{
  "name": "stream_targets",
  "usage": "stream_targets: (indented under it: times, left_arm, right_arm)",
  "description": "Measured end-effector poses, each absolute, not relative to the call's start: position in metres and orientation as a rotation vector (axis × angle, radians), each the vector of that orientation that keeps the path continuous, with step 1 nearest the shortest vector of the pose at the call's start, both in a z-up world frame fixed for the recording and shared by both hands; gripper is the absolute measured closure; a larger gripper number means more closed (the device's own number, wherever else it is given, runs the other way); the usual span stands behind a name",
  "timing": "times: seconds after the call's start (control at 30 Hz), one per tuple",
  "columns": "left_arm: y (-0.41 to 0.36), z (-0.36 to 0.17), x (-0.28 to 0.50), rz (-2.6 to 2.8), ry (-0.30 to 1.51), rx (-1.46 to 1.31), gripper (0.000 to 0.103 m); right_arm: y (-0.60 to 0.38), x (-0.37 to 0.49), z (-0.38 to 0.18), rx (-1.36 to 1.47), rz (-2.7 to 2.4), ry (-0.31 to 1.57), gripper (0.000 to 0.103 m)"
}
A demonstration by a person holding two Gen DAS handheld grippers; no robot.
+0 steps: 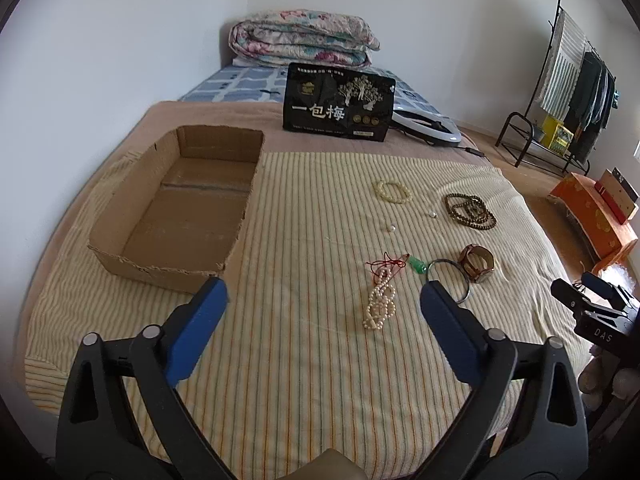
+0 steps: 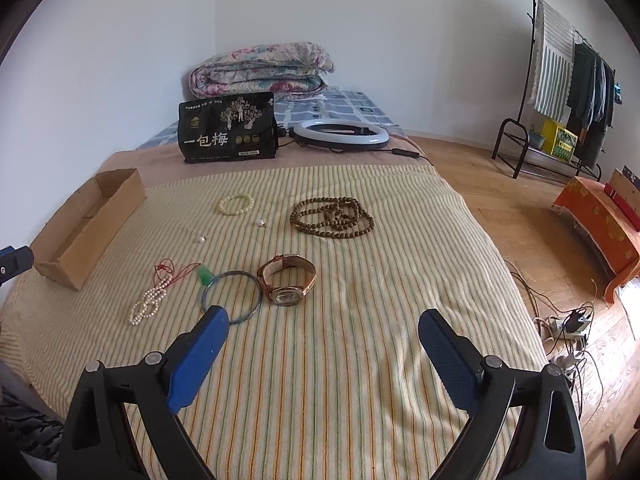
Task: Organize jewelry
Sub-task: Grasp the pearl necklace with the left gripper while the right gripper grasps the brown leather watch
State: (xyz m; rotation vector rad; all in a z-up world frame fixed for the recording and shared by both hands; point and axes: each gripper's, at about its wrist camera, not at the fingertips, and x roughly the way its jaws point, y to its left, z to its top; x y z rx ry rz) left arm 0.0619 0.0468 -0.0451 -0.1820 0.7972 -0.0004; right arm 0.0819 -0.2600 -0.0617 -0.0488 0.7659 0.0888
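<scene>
Both blue-padded black grippers, the left gripper [image 1: 324, 292] and the right gripper [image 2: 324, 324], hover with fingers spread wide and empty over jewelry on a yellow striped bedspread [image 2: 360, 360].

Nearest the right gripper lie a thin blue-grey bangle [image 2: 232, 296] and a brown leather-strap wristwatch [image 2: 286, 282], touching; to their left a white pearl strand [image 2: 148, 300] on red cord and a small green pendant [image 2: 205, 275]. Farther back: a cream bead bracelet [image 2: 237, 204], two loose pearls [image 2: 261, 223], a coiled brown bead necklace [image 2: 332, 216]. A shallow torn-edged cardboard box [image 1: 120, 258] sits at the left edge.
</scene>
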Motion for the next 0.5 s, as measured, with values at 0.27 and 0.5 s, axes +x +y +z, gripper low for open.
stream_targets:
  times: [0.27,0.5]
  left_arm:
    - [0.032,-0.067,0.088,-0.105,0.932,-0.206,0.031]
    - [0.008,-0.091,0.107,-0.159,1.016,-0.189,0.039]
  right_arm:
    - [-0.259,0.126,-0.057,-0.083,0.156,0.839,0.012]
    - [-0.264,0.170,-0.080,-0.062,0.201,0.956,0.022]
